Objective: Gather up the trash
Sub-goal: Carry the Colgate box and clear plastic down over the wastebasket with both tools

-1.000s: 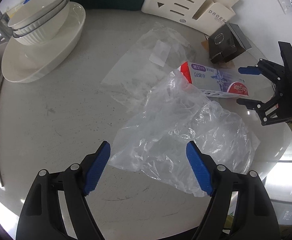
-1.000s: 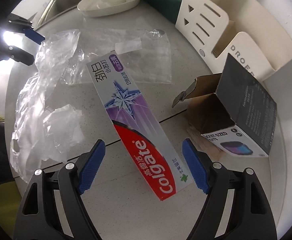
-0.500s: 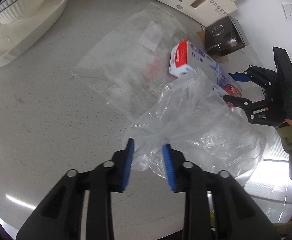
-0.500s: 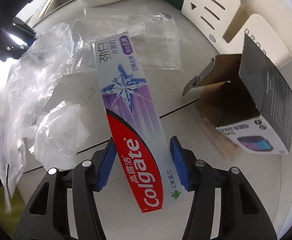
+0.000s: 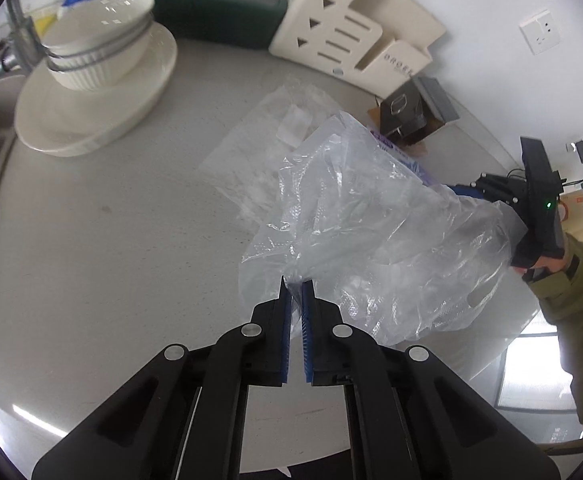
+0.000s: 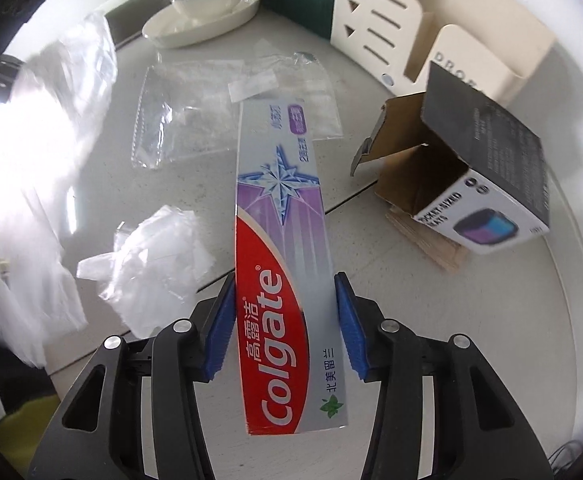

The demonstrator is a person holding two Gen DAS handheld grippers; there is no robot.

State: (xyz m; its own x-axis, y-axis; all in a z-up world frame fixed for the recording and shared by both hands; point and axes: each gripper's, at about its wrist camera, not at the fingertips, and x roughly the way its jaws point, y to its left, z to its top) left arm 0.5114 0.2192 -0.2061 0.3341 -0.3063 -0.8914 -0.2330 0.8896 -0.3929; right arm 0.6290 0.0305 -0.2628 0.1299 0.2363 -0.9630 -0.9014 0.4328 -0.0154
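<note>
Both grips look made, nothing is bagged yet. Nearest in the left wrist view, my left gripper (image 5: 296,286) is clamped on a gathered edge of the clear plastic bag (image 5: 375,232), which billows up off the grey counter (image 5: 103,240); its mouth seems to face the other hand, though the film is too crumpled to be sure. In the right wrist view, my right gripper (image 6: 285,300) has just been closing and now has its blue pads on both long edges of the Colgate toothpaste box (image 6: 281,248). The box is red at the near end and silver-purple with a star further out, flat-sided and undented, and it points away from me, seemingly lifted clear of the counter. Still to collect, by my reckoning: a crumpled scrap of white film (image 6: 151,256) just left of the box, a flat clear sleeve (image 6: 219,108) lying beyond it, and an opened black carton (image 6: 467,184) to the right on some thin wooden pieces. Furthest off are stacked bowls on a dish (image 6: 207,4) and a cream rack (image 6: 423,28), neither of which reads as trash.
</note>
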